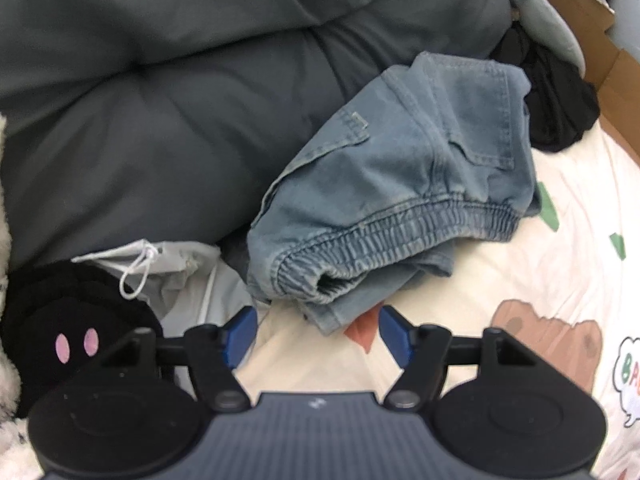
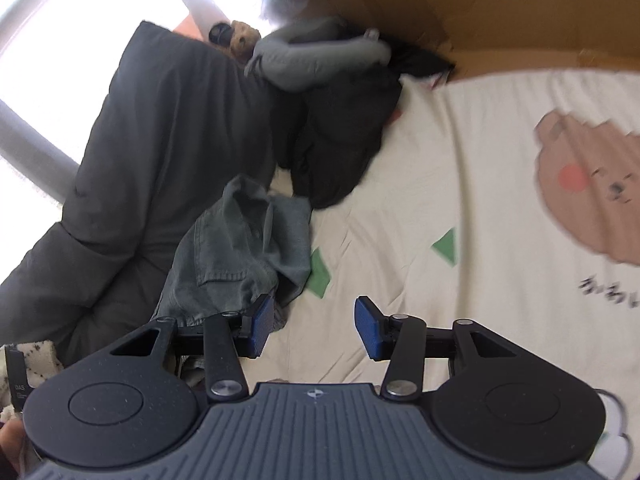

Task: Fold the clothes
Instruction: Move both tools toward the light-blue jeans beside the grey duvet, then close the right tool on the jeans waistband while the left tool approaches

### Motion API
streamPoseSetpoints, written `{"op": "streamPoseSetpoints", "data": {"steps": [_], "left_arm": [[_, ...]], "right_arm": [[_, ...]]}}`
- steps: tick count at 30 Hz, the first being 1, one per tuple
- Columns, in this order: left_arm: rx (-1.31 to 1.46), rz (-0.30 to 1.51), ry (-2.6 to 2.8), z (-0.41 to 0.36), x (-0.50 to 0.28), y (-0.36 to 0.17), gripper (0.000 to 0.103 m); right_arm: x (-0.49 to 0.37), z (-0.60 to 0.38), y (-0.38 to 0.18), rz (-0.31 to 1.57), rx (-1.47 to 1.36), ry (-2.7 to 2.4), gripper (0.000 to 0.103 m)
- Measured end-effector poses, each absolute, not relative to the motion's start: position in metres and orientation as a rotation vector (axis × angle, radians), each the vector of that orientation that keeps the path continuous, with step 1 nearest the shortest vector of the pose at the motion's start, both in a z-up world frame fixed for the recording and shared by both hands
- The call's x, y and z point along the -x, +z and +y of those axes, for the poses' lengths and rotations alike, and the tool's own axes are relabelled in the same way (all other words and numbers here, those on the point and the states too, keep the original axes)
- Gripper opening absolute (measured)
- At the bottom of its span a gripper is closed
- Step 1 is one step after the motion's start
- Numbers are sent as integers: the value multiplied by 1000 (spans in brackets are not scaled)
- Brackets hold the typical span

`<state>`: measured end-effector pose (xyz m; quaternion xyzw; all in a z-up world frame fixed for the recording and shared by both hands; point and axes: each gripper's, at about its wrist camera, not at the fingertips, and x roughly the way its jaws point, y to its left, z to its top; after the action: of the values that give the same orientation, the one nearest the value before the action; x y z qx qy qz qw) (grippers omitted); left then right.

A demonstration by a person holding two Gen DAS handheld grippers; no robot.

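Note:
A folded pair of light blue denim shorts [image 1: 400, 184] with an elastic waistband lies on the cream printed bedsheet [image 1: 520, 264], its far side resting against a dark grey duvet [image 1: 160, 80]. My left gripper [image 1: 318, 330] is open just in front of the shorts' near edge, nothing between its blue pads. In the right wrist view the same shorts [image 2: 240, 248] lie to the left of my right gripper [image 2: 314, 326], which is open over bare sheet [image 2: 420, 184]. A black garment [image 2: 344, 140] lies crumpled further back.
A light grey drawstring garment [image 1: 176, 268] and a black item with two pink dots [image 1: 72, 336] lie at the left. A black garment [image 1: 556, 96] and a cardboard box [image 1: 600, 40] sit at the back right. A grey plush [image 2: 312, 52] lies beside the duvet [image 2: 160, 152].

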<state>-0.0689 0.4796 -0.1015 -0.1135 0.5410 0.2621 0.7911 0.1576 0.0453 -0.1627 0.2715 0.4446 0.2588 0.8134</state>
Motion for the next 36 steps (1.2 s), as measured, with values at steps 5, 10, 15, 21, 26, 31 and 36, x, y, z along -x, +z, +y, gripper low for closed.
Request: {"op": "streamPoseSetpoints", "data": {"steps": [5, 10, 15, 21, 26, 31, 36], "left_arm": [[238, 1152, 594, 479, 69, -114, 70], [173, 1132, 616, 476, 64, -123, 69], [168, 1132, 609, 481, 64, -133, 69], [199, 1141, 634, 491, 68, -151, 61], [225, 1130, 654, 499, 72, -160, 50], [266, 1124, 675, 506, 72, -166, 48], [296, 1115, 683, 507, 71, -171, 48]], "right_arm": [[-183, 81, -182, 965, -576, 651, 48], [-203, 119, -203, 984, -563, 741, 45], [-220, 167, -228, 1006, -515, 824, 45], [-238, 219, -250, 1003, -415, 880, 46], [-250, 235, -262, 978, -366, 885, 46], [-261, 238, -265, 933, -303, 890, 43], [-275, 229, -266, 930, -276, 917, 32]]}}
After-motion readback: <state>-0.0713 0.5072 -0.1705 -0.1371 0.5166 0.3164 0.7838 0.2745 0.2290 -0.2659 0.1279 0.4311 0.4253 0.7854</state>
